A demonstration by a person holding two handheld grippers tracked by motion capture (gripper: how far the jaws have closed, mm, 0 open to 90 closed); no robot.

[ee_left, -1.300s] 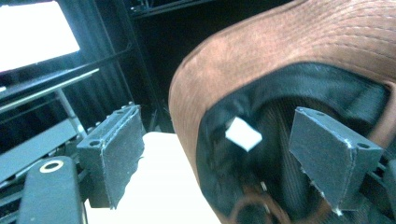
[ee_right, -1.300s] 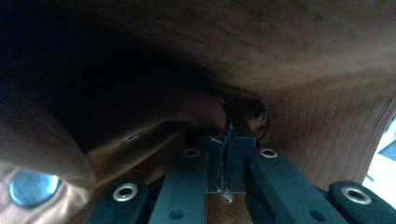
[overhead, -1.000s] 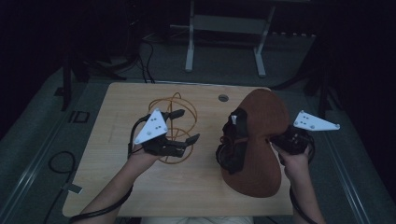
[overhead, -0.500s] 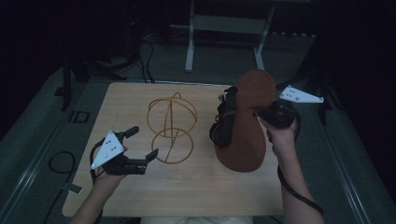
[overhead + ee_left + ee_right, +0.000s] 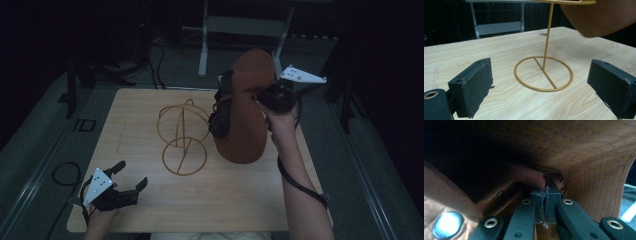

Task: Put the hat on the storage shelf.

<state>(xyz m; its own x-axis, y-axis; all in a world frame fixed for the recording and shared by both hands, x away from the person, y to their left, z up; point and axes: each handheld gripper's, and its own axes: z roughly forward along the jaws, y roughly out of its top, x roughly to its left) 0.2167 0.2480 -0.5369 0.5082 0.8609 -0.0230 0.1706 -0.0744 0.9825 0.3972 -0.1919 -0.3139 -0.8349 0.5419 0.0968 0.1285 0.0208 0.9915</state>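
Above the counter's far right corner, my right gripper (image 5: 264, 96) pinches the brown hat (image 5: 245, 115) by its soft, floppy brim. My left gripper (image 5: 131, 176) waits open near the wire stand (image 5: 183, 135).

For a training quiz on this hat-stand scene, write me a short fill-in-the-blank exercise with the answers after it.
1. The right tongs are shut on the brim of the brown ____.
2. The gold wire stand rests on the wooden ____.
3. The left tongs hold nothing; their jaws stand ____.
4. The stand's base is a ring in the shape of a ____.

Missing words: hat; table; open; circle
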